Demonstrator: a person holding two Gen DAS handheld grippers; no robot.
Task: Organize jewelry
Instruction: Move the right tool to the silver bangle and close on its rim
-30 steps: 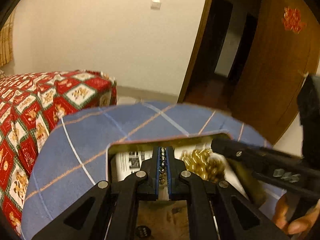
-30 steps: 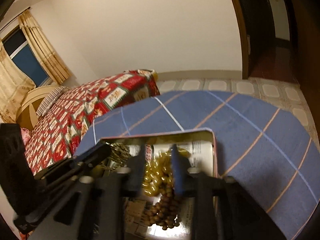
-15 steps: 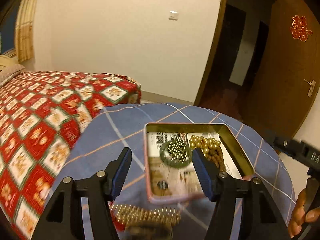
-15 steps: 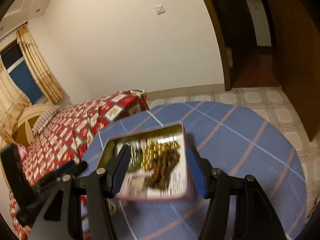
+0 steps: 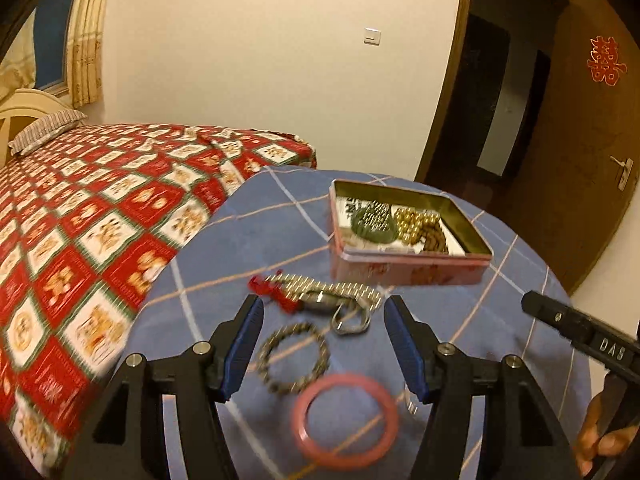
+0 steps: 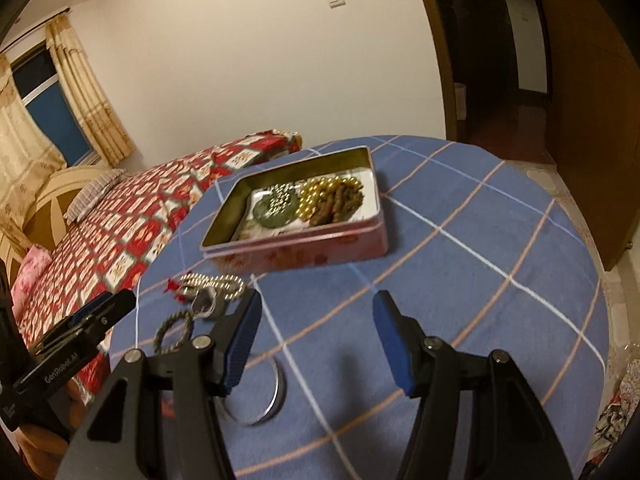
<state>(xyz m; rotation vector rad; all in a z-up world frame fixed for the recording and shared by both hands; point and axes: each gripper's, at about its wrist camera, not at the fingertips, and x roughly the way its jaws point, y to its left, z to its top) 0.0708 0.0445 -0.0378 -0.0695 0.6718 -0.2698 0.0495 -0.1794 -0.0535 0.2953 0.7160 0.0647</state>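
A pink tin (image 5: 408, 270) stands open on the blue checked tablecloth (image 5: 248, 236). It holds a green jade pendant with silver beads (image 5: 372, 226), gold beads (image 5: 412, 220) and brown beads (image 5: 434, 240). Nearer lie a silver chain with a red tassel (image 5: 320, 288), a beaded bracelet (image 5: 294, 356) and a pink bangle (image 5: 346, 420). My left gripper (image 5: 324, 312) hangs open and empty above the chain and bracelet. My right gripper (image 6: 316, 304) is open and empty over bare cloth, short of the tin (image 6: 296, 254). A silver bangle (image 6: 272, 396) lies beside its left finger.
A bed with a red patterned cover (image 5: 100, 220) stands close to the table's left side. The round table's edge (image 6: 592, 320) drops off at the right toward the tiled floor. A dark doorway and a wooden door (image 5: 580, 140) are behind. A hand (image 5: 600, 444) holds the right gripper.
Both grippers have pulled back from inside the tin. The left one let go of the silver beads and opened; the right one opened wider. The loose jewelry on the cloth has come into view.
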